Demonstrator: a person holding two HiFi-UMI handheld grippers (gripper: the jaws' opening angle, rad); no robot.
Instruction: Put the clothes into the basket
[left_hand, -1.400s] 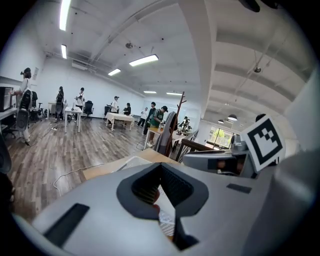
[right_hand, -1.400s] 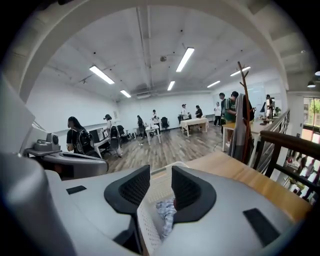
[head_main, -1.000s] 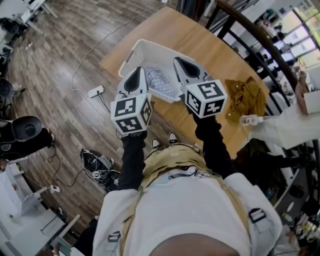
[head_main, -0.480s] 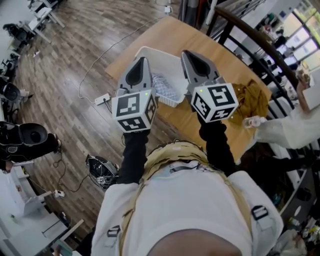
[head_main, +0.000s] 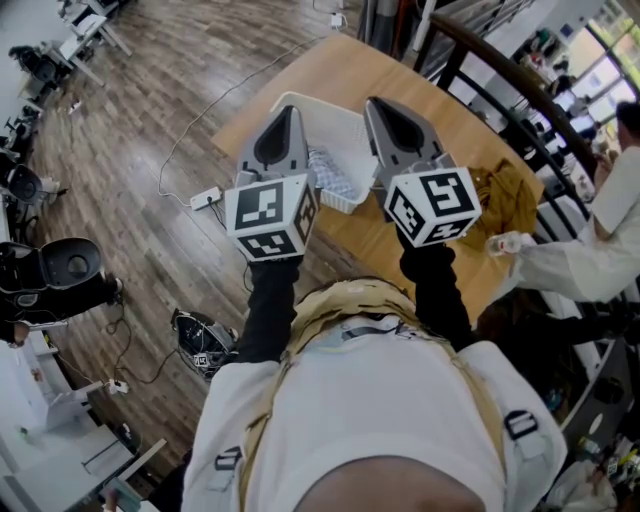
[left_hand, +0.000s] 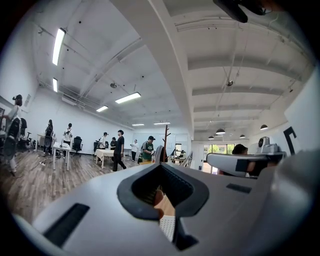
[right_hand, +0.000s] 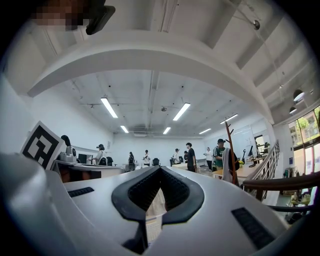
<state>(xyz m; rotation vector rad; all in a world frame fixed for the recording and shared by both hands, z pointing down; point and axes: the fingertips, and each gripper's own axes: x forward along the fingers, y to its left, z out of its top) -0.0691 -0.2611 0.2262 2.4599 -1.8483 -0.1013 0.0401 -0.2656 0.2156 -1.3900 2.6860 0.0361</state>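
In the head view a white slatted basket (head_main: 343, 132) stands near the edge of a wooden table (head_main: 345, 60). A pale patterned cloth (head_main: 330, 176) lies inside it. A mustard-brown garment (head_main: 506, 196) lies crumpled on the table to the right of the basket. My left gripper (head_main: 284, 112) and right gripper (head_main: 379, 104) are held side by side, high above the basket. Both are shut with nothing between their jaws. The left gripper view shows the left gripper (left_hand: 161, 168) pointing out into the room, and the right gripper (right_hand: 160, 171) points the same way.
A person in white (head_main: 590, 240) stands at the table's right side beside a clear bottle (head_main: 503, 242). A dark curved railing (head_main: 500, 62) runs behind the table. A power strip (head_main: 205, 197) and cable lie on the wooden floor to the left.
Both grippers have lifted a little and come closer to the head camera, staying shut. The person at the right has shifted. The basket and the garments have not moved.
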